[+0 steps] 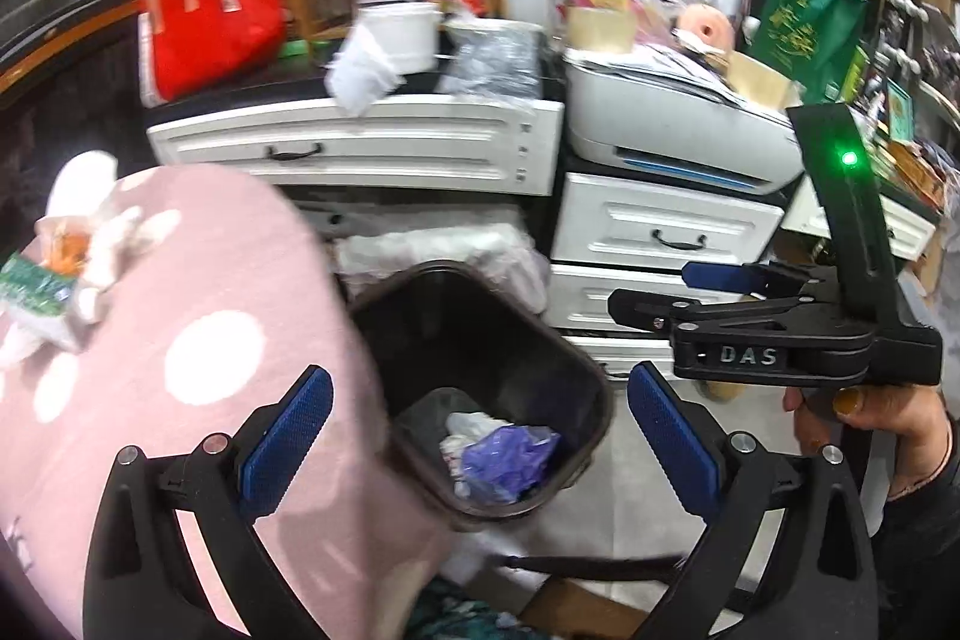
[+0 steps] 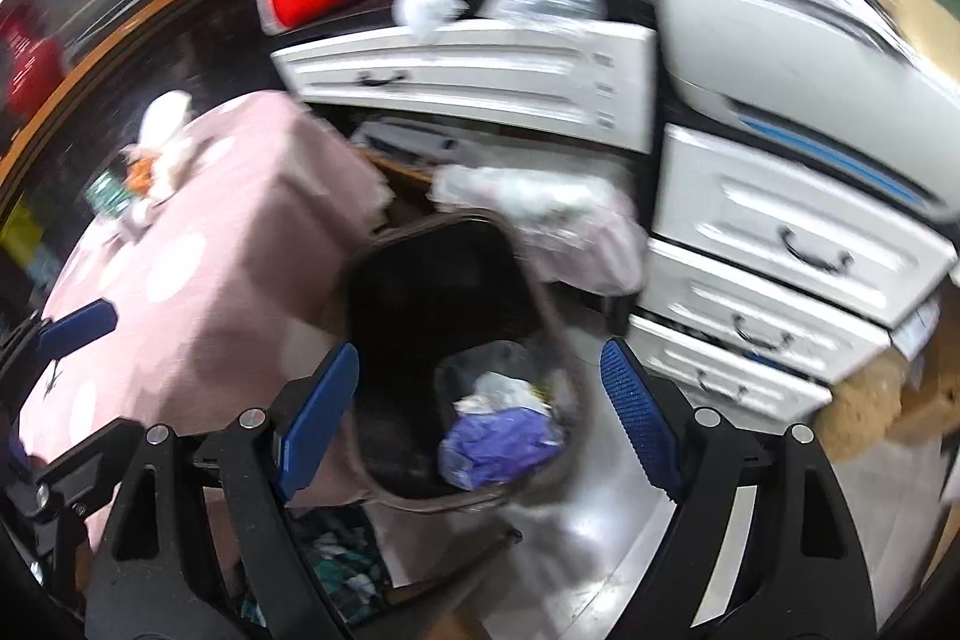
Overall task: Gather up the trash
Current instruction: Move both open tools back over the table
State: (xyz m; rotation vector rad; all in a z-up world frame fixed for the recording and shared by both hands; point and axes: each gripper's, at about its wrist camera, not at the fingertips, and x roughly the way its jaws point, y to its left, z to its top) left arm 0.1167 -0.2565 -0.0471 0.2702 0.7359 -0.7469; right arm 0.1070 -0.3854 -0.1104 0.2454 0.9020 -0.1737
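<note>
Dark brown plastic formed the bin [image 1: 498, 388], which stood on the pale floor [image 2: 606, 520] just beside a table draped in a pink cloth with white dots [image 1: 180, 316]. Crumpled trash [image 1: 504, 454] lay at the bottom of the bin: a purple piece against whitish scraps, seen again from the right wrist view [image 2: 504, 442]. The left gripper [image 1: 480, 436] was held above the bin with its blue pads spread wide, and nothing was caught between them. The right gripper [image 2: 480, 418] was likewise held wide apart and empty over the bin's mouth; from the left wrist view it [image 1: 708, 292] was seen side-on, gripped by a hand [image 1: 870, 418], with a green light lit on its upright part. More trash [image 1: 66, 268], a green-and-white wrapper with orange and white bits, was left on the far part of the table. White drawers [image 1: 660, 226] with black handles stood behind the bin, and a red bag [image 1: 210, 16] was set on top farther back.
</note>
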